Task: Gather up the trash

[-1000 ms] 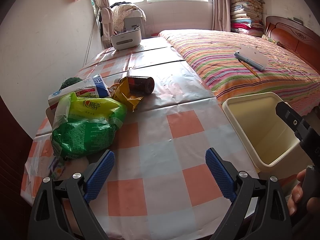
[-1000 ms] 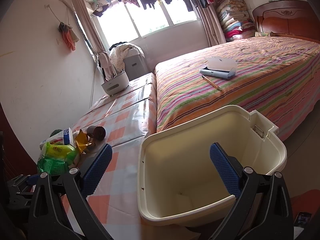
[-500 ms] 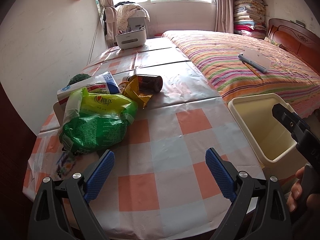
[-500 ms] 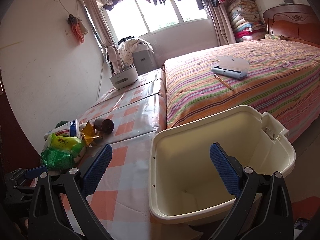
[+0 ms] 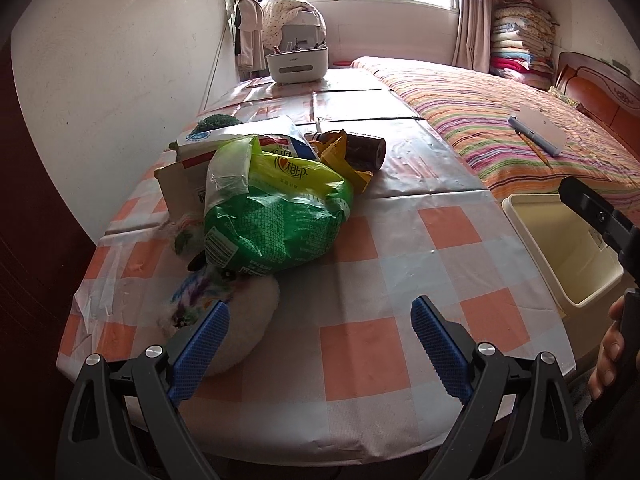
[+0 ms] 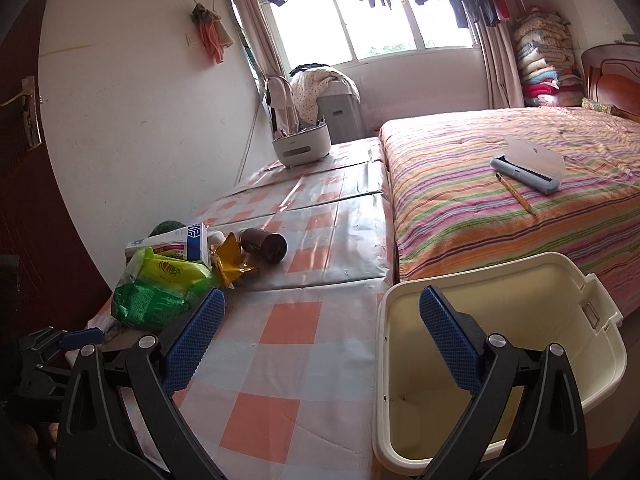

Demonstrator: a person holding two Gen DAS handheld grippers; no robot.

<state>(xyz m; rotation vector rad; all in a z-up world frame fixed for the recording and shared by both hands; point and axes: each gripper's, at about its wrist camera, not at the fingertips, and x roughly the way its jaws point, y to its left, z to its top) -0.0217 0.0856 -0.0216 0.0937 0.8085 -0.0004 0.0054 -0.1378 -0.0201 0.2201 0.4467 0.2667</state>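
Green plastic bag (image 5: 276, 216) lying on the checkered counter (image 5: 400, 264), touching a white carton (image 5: 224, 140), a yellow wrapper (image 5: 340, 156) and a brown bottle (image 5: 366, 152) behind it. Cream bin (image 6: 500, 360) standing well apart from the bag, just beside the counter edge. Left claw (image 5: 320, 344) wide open above the counter near the bag, gripping nothing. Right claw (image 6: 320, 336) also spread open, empty, over the bin rim.

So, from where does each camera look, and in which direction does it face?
Left wrist: on the left hand-held gripper, open, low over the checked table, facing the green bag and window; the person's right hand shows.
Right wrist: on the right hand-held gripper, open, above the cream bin, facing the bed.
Both show the green bag, bin and brown bottle.
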